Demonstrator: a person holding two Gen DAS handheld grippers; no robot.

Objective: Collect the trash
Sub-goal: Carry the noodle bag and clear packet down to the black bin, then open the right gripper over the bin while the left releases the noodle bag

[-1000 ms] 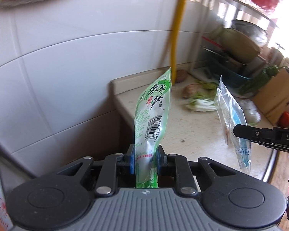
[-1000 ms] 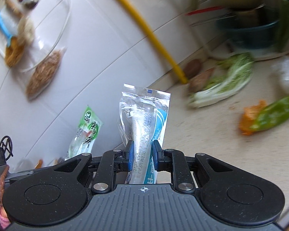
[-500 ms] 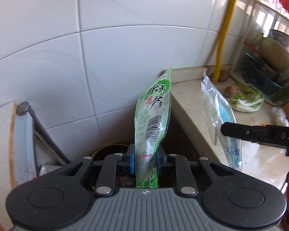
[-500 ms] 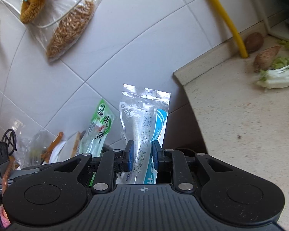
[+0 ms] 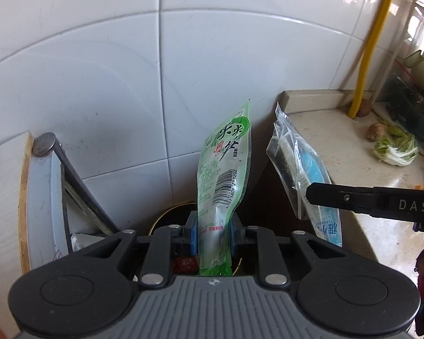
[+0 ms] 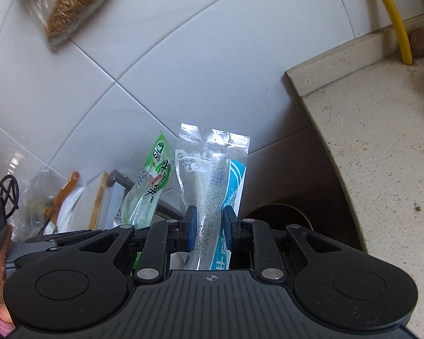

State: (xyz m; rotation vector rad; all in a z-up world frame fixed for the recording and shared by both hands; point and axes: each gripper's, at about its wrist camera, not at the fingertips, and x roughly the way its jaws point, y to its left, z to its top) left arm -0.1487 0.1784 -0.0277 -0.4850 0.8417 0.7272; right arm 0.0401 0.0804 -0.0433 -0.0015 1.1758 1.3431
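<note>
My left gripper [image 5: 213,230] is shut on a green food wrapper [image 5: 226,169] that stands upright between the blue pads. My right gripper [image 6: 209,227] is shut on a clear and blue plastic wrapper [image 6: 212,175]. That clear wrapper [image 5: 299,169] shows to the right in the left wrist view, with one right finger [image 5: 353,199] across it. The green wrapper [image 6: 149,186] appears left of the clear one in the right wrist view. Below both hangs a dark round bin opening [image 5: 166,217], [image 6: 279,214], in the gap beside the counter.
A beige stone counter [image 6: 381,141] ends at the right of the gap. White wall tiles [image 5: 127,84] stand close ahead. A yellow pipe [image 5: 373,42], cabbage leaves [image 5: 395,149] and a dish rack lie further right. A board and metal bar [image 5: 70,175] lean at the left.
Both grippers have swung left off the counter and dipped down, wrappers still held. The wall gap and the dark bin opening now lie under them.
</note>
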